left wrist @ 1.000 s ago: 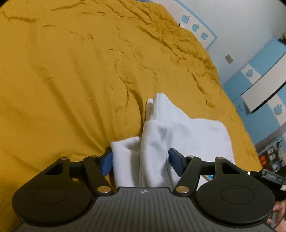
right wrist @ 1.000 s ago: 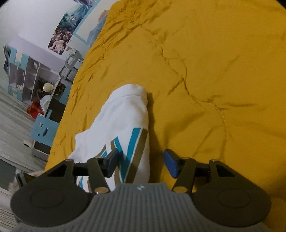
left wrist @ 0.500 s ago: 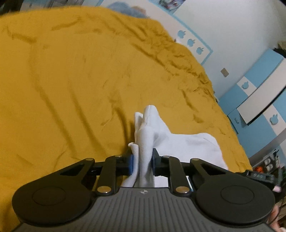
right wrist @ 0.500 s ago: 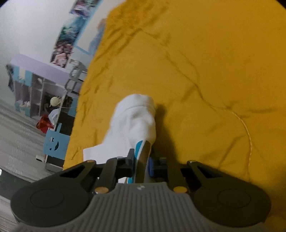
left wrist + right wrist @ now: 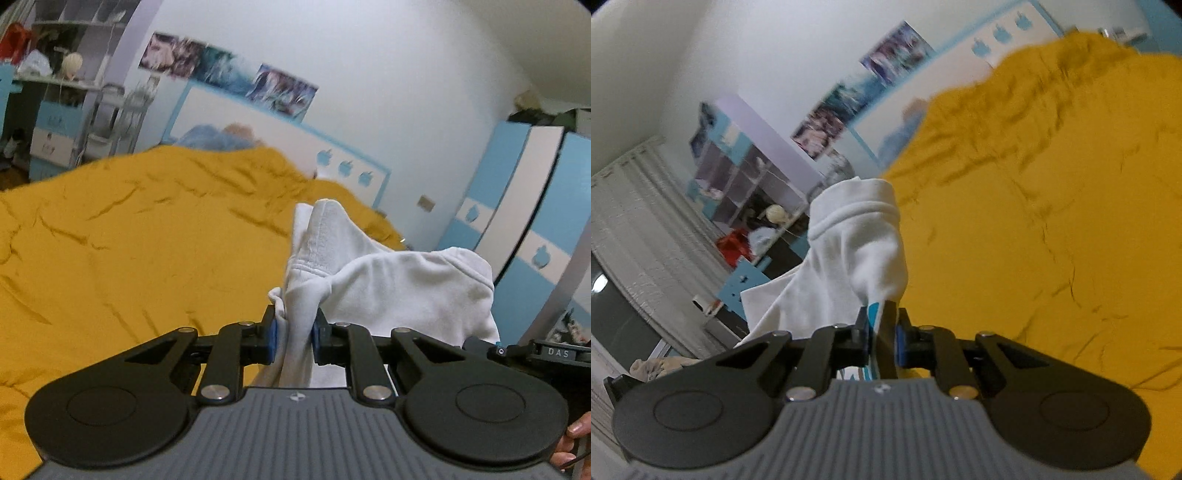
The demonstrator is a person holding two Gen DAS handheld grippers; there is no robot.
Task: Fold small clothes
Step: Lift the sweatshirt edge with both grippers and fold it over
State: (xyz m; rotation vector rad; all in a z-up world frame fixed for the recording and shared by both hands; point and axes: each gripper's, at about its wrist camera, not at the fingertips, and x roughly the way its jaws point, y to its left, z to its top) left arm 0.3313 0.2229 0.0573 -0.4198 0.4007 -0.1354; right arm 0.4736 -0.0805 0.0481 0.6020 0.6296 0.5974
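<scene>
A bed covered by a rumpled mustard-yellow bedspread [image 5: 122, 254] fills the near and left scene. At its far end, blue bedding [image 5: 214, 138] lies against the white headboard [image 5: 280, 144].

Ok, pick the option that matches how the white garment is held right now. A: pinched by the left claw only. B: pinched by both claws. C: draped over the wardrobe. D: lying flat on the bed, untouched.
B: the left claw and the right claw are each shut on a bunch of the white garment.
</scene>
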